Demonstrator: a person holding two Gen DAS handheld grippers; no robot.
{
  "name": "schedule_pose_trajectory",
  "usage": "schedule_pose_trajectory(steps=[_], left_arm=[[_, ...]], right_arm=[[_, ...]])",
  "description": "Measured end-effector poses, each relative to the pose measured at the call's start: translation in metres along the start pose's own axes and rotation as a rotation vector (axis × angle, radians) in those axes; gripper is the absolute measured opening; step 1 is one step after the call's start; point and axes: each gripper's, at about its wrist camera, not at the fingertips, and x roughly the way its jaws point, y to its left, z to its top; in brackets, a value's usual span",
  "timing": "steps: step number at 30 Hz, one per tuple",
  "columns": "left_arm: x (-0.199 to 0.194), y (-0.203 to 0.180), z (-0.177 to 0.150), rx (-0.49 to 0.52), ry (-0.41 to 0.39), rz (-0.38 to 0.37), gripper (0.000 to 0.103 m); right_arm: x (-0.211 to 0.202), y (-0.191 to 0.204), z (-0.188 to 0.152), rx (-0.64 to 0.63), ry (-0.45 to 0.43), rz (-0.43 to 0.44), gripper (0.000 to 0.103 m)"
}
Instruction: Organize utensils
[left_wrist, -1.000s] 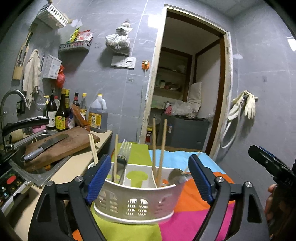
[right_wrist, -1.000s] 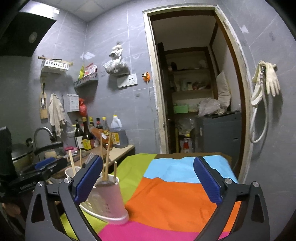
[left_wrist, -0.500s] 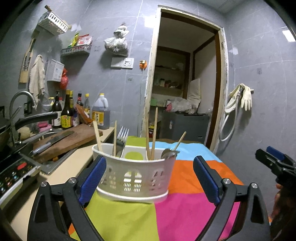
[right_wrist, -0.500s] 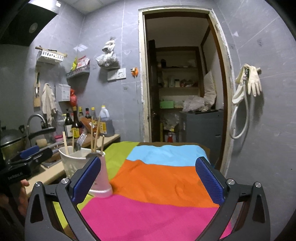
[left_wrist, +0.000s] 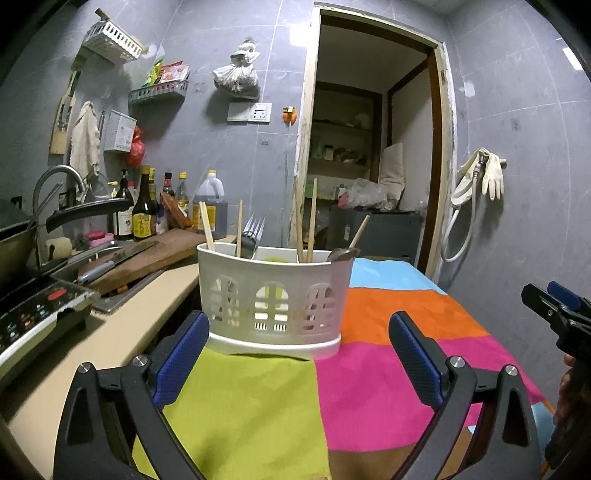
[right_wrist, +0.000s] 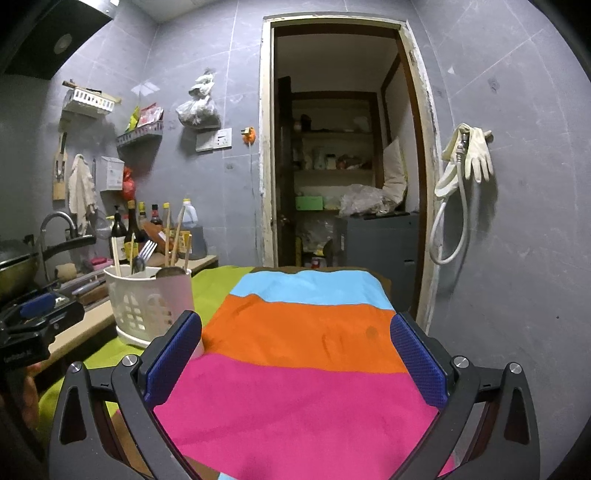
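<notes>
Utensils: chopsticks, a fork and a spoon, all standing handle-down or head-up in the white caddy, which is the landmark for every entry below.

Caddy: upright on the striped cloth, at the cloth's green edge beside the counter. Divided inside; chopsticks rise from more than one compartment, fork toward the sink side, spoon at the doorway side. Sorting by kind looks largely done, judged by nothing lying loose on the cloth.

Left gripper: in front of the caddy, jaws spread wide and just been opening, nothing between the pads. The caddy stands beyond the blue pads, clear of them. The wide spread and the level aim read as a release and retreat from the caddy.

Right gripper: to the doorway side of the caddy, over the pink and orange stripes, jaws spread wide and empty. It idles there, likely because no loose item needs it.

Cutting board with knife: behind the caddy, on the sink side, outside the sorted set.
</notes>
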Motion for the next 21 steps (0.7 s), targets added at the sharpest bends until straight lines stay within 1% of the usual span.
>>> schedule_pose_trajectory(steps=[6, 14, 21], left_arm=[[-0.005, 0.001, -0.009, -0.004, 0.002, 0.011, 0.096], [-0.006, 0.004, -0.018, -0.003, -0.005, 0.048, 0.096], [-0.004, 0.006, -0.019, -0.003, -0.005, 0.058, 0.096]], right_arm=[[-0.007, 0.001, -0.009, -0.002, -0.023, -0.038, 0.103], [-0.004, 0.001, -0.015, -0.002, -0.012, -0.049, 0.103], [0.001, 0.001, -0.018, 0.009, 0.004, -0.049, 0.103]])
